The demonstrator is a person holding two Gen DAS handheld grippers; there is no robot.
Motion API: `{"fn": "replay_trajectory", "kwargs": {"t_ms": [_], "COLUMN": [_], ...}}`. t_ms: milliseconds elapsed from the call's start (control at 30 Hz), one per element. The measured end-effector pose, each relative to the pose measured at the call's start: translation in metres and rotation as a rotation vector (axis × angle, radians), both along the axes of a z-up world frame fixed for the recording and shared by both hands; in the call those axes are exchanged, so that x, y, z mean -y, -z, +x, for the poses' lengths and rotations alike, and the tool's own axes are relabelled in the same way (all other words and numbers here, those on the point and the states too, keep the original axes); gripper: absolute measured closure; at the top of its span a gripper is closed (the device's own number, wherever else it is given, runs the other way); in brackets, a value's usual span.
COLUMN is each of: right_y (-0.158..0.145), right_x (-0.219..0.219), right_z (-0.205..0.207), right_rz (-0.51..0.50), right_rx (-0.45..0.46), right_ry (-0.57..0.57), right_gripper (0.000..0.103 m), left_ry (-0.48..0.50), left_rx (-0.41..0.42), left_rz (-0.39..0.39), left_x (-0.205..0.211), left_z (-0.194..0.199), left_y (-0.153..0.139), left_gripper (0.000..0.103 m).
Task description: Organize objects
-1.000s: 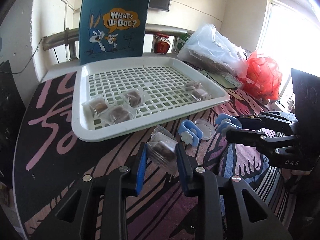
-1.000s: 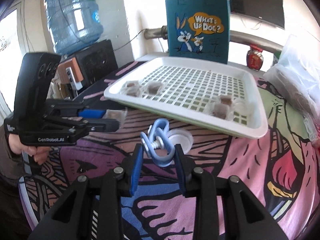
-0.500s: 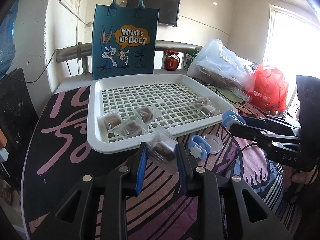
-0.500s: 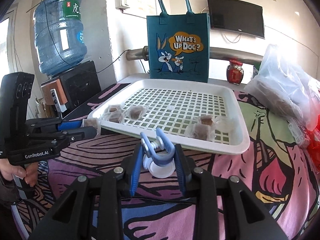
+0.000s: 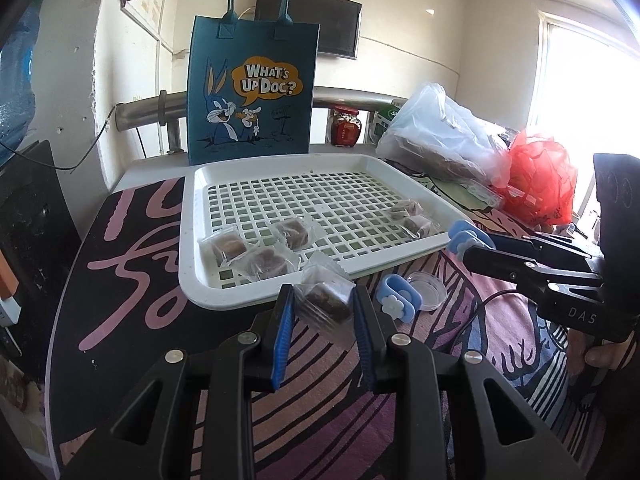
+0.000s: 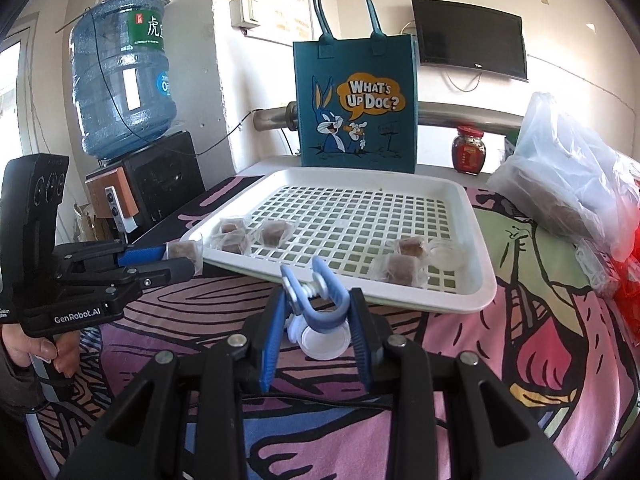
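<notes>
My left gripper [image 5: 322, 305] is shut on a clear-wrapped brown candy [image 5: 325, 300], held just in front of the white lattice tray's near rim [image 5: 192, 264]. In the right wrist view the left gripper [image 6: 182, 258] is at the tray's left corner. My right gripper [image 6: 318, 307] is shut on a blue clip [image 6: 316, 305], a little above the table before the tray [image 6: 478, 280]. From the left wrist the right gripper [image 5: 466, 240] reaches the tray's right front rim. Several wrapped candies [image 5: 264, 262] lie in the tray. A second blue clip [image 5: 398, 300] and a clear lid [image 5: 426, 285] lie on the cloth.
A blue cartoon tote bag [image 5: 252, 92] stands behind the tray, with a red jar [image 5: 345, 126] beside it. Plastic bags [image 5: 448, 136] and a red bag [image 5: 542, 176] crowd the right side. A water bottle [image 6: 122, 80] on a black box [image 6: 160, 184] stands left. A small clear dish [image 6: 446, 254] sits in the tray.
Both grippers have tipped upward a little, so the tray and bag sit lower in each view. Each keeps its grip, the candy on the left and the clip on the right.
</notes>
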State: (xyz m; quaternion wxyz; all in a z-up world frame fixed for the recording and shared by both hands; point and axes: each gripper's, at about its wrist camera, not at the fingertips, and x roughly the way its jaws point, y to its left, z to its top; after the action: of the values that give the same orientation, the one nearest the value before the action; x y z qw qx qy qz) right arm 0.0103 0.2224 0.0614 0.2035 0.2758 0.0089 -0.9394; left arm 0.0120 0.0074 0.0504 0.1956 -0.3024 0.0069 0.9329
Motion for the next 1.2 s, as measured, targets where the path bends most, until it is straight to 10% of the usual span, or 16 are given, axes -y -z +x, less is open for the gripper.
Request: {"fn": "replay_trajectory", "kwargs": {"t_ms": [1200], "right_y": [0.002], "right_x": [-0.008], "right_z": [-0.0044], "right_rz": [-0.021], "right_rx": [0.021], "right_ry": [0.013], "right_gripper": [0.073], "left_ry": [-0.007], "left_rx": [0.011], "left_rz": [0.01], "left_x": [0.0018], "left_z": [-0.0017], "left_y": [0.0013], "left_gripper": [0.075]}}
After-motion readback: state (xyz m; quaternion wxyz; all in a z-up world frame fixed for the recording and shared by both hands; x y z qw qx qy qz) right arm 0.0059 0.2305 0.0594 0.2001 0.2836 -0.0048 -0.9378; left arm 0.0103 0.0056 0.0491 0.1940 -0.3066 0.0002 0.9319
